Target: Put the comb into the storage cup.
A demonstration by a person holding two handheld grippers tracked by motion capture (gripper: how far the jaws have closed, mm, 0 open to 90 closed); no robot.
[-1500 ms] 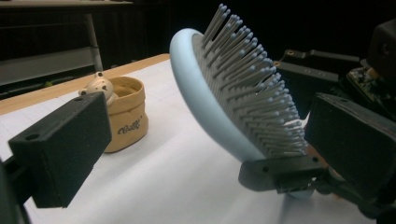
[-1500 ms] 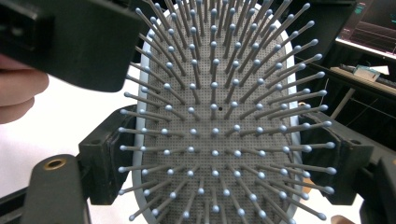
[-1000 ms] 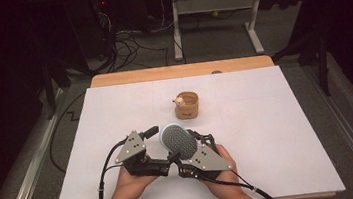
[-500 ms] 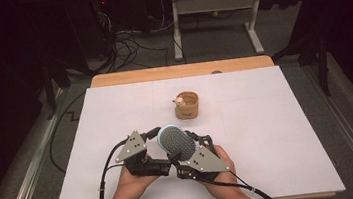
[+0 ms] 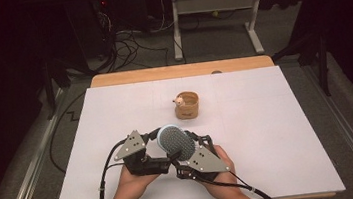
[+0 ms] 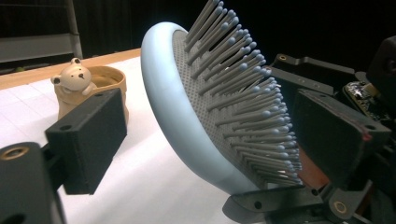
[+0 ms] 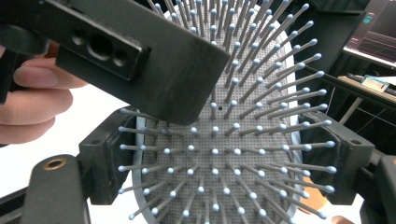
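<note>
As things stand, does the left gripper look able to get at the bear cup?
Probably not yet. The left gripper has its jaws around the hairbrush and they have just been closing. The table up to the bear cup looks unobstructed.

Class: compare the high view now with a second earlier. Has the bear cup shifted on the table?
No. The bear cup sits at the same spot, just short of the table's wooden far edge.

I can read no words, labels, brands or numbers here, neither on my hairbrush (image 5: 175,142) nor on the cup (image 5: 187,105) beyond it.
</note>
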